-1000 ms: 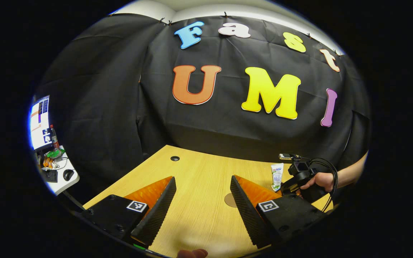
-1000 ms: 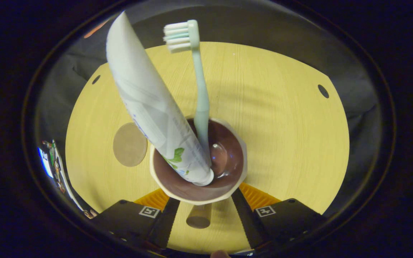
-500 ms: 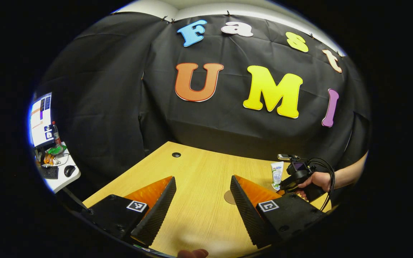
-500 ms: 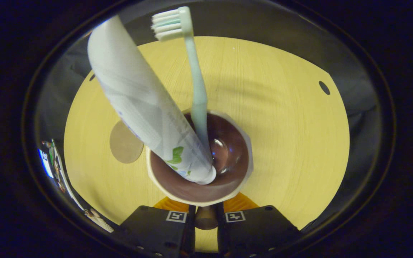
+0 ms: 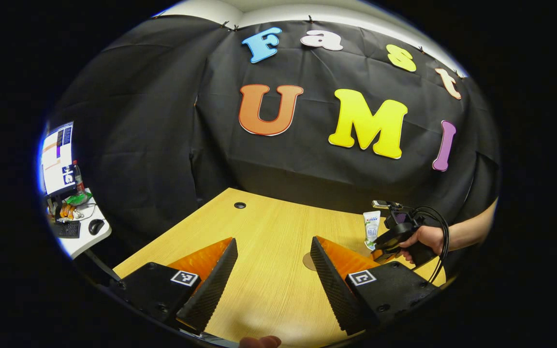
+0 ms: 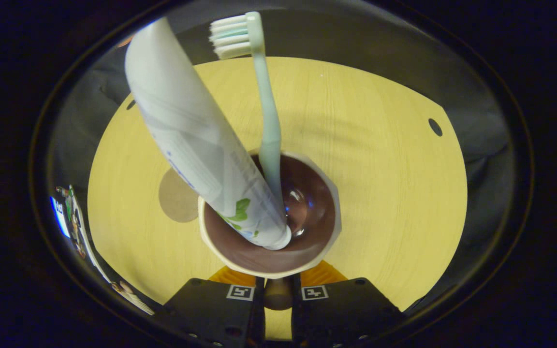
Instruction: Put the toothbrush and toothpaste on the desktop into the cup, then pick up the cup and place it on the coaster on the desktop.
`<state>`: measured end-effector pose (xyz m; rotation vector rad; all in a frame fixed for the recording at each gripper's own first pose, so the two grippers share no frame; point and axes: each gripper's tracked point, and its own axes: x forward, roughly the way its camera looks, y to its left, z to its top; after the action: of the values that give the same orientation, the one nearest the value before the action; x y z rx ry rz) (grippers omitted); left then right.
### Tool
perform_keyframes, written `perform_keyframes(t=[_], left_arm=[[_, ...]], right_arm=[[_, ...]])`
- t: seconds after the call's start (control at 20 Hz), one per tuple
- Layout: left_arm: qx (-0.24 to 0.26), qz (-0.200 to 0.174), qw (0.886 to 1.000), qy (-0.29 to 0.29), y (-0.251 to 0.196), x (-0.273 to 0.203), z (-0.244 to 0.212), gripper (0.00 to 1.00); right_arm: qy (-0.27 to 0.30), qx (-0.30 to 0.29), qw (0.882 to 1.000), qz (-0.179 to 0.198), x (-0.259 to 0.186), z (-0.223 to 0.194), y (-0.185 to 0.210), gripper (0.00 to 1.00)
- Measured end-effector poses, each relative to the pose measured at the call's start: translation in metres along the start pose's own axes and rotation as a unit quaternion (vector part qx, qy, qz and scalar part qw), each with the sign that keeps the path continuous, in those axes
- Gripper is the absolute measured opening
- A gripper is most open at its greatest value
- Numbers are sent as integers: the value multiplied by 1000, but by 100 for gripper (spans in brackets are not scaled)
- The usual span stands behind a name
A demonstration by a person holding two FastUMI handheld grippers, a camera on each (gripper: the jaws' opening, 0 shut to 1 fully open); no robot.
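In the right gripper view, the right gripper [image 6: 278, 295] sits at the bottom edge with its two fingers drawn close together around a small brown handle [image 6: 277, 293] that juts from the near side of the cup [image 6: 324, 186]; the fingers appear pressed on that handle, though the cup's rim hides where they meet it. The cup is seen from above, cream outside and brown inside. The toothpaste [image 6: 196, 140] stands in it cap down and leans up and to the left, its upper end cut off by the view's edge. Beside it the toothbrush [image 6: 266, 116] stands nearly upright, bristles at the top. Whether the cup's base rests on the desktop [image 6: 380, 159] or hangs above it cannot be told from this angle. The round coaster [image 6: 174, 195] lies flat just left of the cup, its right part hidden behind the rim and the tube.

The left gripper view gives a side look instead. Nearest, the left gripper [image 5: 273, 270] has its fingers spread wide apart with nothing between them, over bare wood. Beyond its right finger a sliver of the coaster [image 5: 307, 261] peeks out. Farther right, a hand [image 5: 423, 238] with a bare forearm reaching in from the right holds the other gripper by its grip, cable looping off it; the toothpaste [image 5: 371, 226] rises upright just left of it, while the cup there is hidden
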<state>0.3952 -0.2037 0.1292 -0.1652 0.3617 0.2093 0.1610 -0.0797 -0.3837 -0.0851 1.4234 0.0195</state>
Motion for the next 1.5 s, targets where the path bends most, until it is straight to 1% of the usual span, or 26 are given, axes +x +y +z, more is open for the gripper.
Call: perform_keyframes(t=[0.15,0.35,0.5,0.8,1.0,1.15,1.25,1.3,1.35,1.4,1.45,1.5], left_arm=[[2,10,1000,-3,9,-7,-1,96],[12,25,1000,-8,24,-18,1,96],[3,38,999,-10,36,-25,2,96],[-8,63,998,-3,56,-31,-2,97],[-14,67,998,4,62,-32,-6,97],[-15,68,998,5,65,-31,-4,96],[-17,68,998,6,64,-31,-5,97],[-19,66,998,5,64,-31,-5,96],[-20,64,998,3,62,-30,-3,96],[-21,62,998,4,61,-29,-4,96],[-20,59,998,7,58,-27,-5,97],[-16,56,998,8,56,-27,-4,97]], right_arm=[[-6,-19,1000,14,-7,11,14,20],[-10,-55,998,25,-16,18,79,20],[-10,-75,997,27,-7,26,106,20],[3,-91,996,21,5,26,124,20],[18,-92,996,10,11,26,125,20],[25,-79,997,9,19,28,125,21],[23,-76,997,7,15,27,125,25],[21,-76,997,3,12,26,125,30],[20,-75,997,4,11,25,124,39],[20,-72,997,8,8,22,125,52],[21,-64,998,13,6,18,126,53],[22,-55,998,18,3,15,126,58]])
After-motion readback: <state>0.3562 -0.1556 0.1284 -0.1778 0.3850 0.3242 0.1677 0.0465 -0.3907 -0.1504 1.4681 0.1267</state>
